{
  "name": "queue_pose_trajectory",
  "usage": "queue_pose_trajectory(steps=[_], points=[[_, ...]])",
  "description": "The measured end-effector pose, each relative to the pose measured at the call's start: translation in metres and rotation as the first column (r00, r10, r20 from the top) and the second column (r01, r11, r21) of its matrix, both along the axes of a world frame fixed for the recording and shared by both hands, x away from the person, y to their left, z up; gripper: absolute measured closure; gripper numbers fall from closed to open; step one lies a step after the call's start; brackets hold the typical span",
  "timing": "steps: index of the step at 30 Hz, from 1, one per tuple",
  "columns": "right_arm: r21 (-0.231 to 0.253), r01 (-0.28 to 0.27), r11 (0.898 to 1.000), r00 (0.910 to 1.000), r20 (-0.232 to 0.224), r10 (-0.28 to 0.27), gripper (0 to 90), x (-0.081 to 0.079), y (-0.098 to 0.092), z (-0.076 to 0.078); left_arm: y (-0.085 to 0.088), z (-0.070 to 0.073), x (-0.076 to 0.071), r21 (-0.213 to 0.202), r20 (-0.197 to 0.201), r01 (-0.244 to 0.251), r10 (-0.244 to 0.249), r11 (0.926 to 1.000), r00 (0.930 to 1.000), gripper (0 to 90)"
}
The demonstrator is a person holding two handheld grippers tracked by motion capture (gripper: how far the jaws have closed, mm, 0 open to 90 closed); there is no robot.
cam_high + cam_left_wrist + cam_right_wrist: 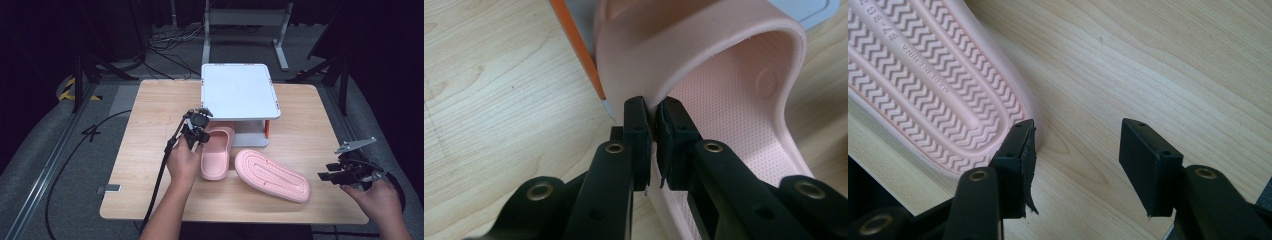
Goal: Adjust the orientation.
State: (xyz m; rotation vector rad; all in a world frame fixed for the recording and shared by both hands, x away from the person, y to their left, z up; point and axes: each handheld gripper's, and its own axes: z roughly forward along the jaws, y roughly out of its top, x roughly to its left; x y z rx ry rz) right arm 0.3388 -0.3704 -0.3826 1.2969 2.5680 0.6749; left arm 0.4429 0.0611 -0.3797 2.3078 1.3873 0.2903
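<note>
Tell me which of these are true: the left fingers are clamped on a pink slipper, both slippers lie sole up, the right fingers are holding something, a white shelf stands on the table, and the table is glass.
1. The left gripper is clamped on the upright slipper. True: its fingers pinch the edge of the strap.
2. Both slippers lie sole up. False: just the overturned slipper shows its zigzag sole; the other lies foot bed up.
3. The right gripper holds something. False: its fingers stand apart over bare wood, beside the overturned slipper.
4. A white shelf stands on the table. True: it sits at the far middle.
5. The table is glass. False: it is light wood.
</note>
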Motion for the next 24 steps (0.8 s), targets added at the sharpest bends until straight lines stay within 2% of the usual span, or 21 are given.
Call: queue_pose_trajectory(steps=[5, 6, 10, 11, 13, 15, 18, 19, 20, 23, 24], points=[[-0.001, -0.001, 1.000, 1.0000, 0.000, 0.001, 49.0, 0.000, 0.000, 0.000, -0.005, -0.008, 0.002, 0.013, -0.015, 0.006, -0.006, 0.9999, 0.9999, 83.1], [-0.001, 0.000, 1.000, 1.0000, 0.000, 0.000, 49.0, 0.000, 0.000, 0.000, -0.005, -0.009, 0.001, 0.012, -0.011, -0.005, 0.005, 0.9999, 0.9999, 83.0], [-0.003, -0.008, 1.000, 1.0000, 0.002, 0.008, 48.9, 0.000, 0.002, 0.000, 0.000, -0.011, 0.001, -0.020, -0.017, -0.005, 0.004, 0.9998, 0.9998, 81.3], [-0.005, -0.008, 1.000, 1.0000, 0.003, 0.008, 48.9, 0.000, 0.003, 0.000, 0.001, -0.011, 0.001, -0.025, -0.029, -0.010, 0.010, 0.9996, 0.9995, 80.3], [-0.006, -0.010, 1.000, 0.9999, 0.003, 0.010, 48.9, 0.000, 0.003, 0.000, 0.002, -0.010, 0.001, -0.035, -0.043, -0.009, 0.007, 0.9993, 0.9991, 73.6], [-0.006, -0.012, 1.000, 0.9999, 0.004, 0.012, 48.8, 0.000, 0.003, 0.000, 0.003, -0.008, -0.002, -0.051, -0.050, -0.003, 0.001, 0.9987, 0.9987, 68.9], [-0.005, -0.012, 1.000, 0.9999, 0.004, 0.012, 48.7, 0.000, 0.003, 0.000, 0.008, -0.001, -0.008, -0.059, -0.030, 0.010, -0.012, 0.9982, 0.9995, 64.7], [-0.005, -0.012, 1.000, 0.9999, 0.004, 0.012, 48.6, 0.000, 0.003, 0.000, 0.010, 0.003, -0.011, -0.082, -0.036, 0.007, -0.010, 0.9966, 0.9993, 64.5], [-0.005, -0.015, 1.000, 0.9999, 0.004, 0.015, 48.6, 0.000, 0.003, 0.000, 0.012, 0.005, -0.014, -0.085, -0.035, 0.006, -0.009, 0.9963, 0.9993, 63.5], [-0.005, -0.016, 1.000, 0.9999, 0.004, 0.016, 48.5, 0.000, 0.004, 0.001, 0.018, 0.017, -0.030, -0.100, -0.012, 0.025, -0.026, 0.9946, 0.9996, 63.3], [-0.005, -0.016, 1.000, 0.9999, 0.007, 0.016, 48.5, 0.001, 0.005, 0.001, 0.019, 0.020, -0.037, -0.092, -0.002, 0.046, -0.046, 0.9947, 0.9989, 62.9]])
